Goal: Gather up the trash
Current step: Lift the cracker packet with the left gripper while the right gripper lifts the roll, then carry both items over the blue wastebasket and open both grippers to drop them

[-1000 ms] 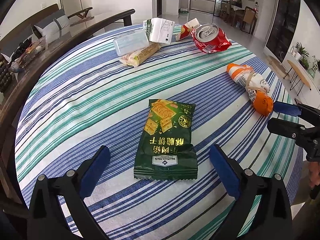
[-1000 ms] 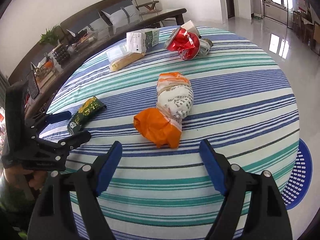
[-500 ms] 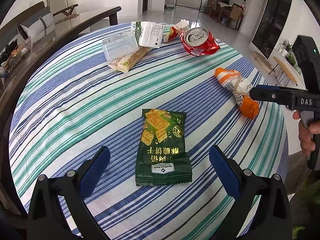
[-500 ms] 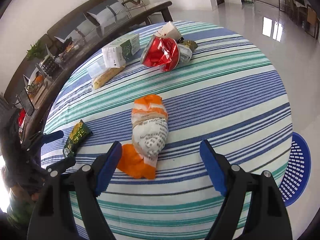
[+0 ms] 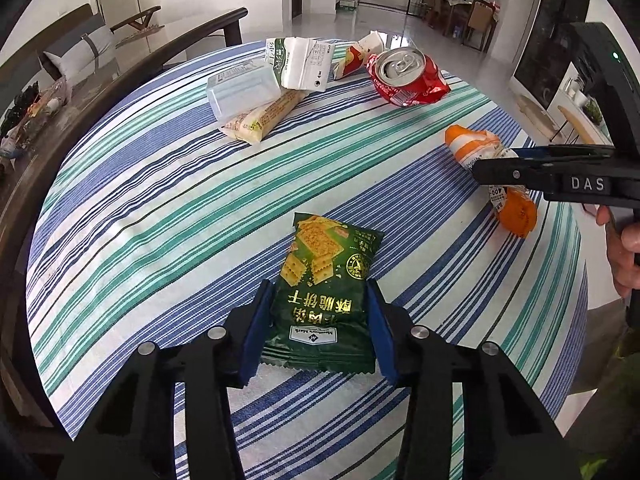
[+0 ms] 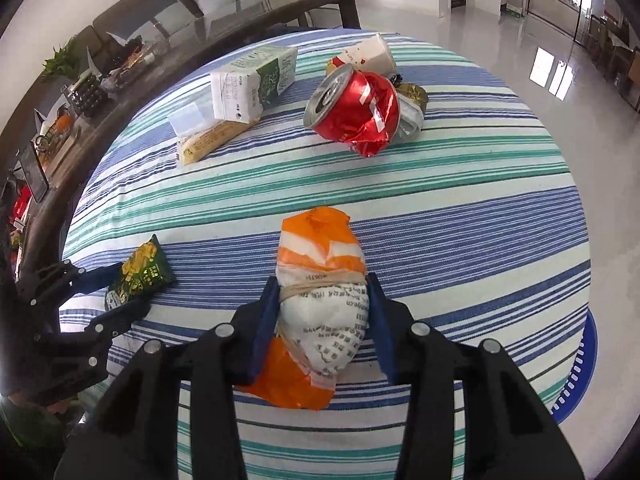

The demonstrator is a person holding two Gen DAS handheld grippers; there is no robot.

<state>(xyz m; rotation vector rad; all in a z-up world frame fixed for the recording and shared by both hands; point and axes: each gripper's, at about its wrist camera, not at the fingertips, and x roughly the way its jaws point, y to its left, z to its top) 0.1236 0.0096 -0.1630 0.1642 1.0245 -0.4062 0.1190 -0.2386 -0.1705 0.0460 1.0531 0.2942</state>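
Note:
My left gripper (image 5: 318,322) is shut on the near end of a green cracker packet (image 5: 326,288) that lies on the striped table; it also shows in the right wrist view (image 6: 138,276). My right gripper (image 6: 322,314) is shut on an orange-and-white wrapped bundle (image 6: 324,292), seen from the side in the left wrist view (image 5: 486,152). At the far side lie a crushed red can (image 6: 354,110), a white-and-green carton (image 6: 250,84), a yellow snack wrapper (image 6: 208,142), a clear plastic box (image 5: 242,90) and a paper cup (image 6: 370,54).
The round table (image 5: 160,208) has a blue, green and white striped cloth. A blue basket (image 6: 580,376) stands on the floor beyond the table's right edge. A dark wooden bench (image 5: 120,64) with clutter runs along the far left.
Both grippers moved forward and went from open to shut, the left around the cracker packet, the right around the orange-and-white bundle.

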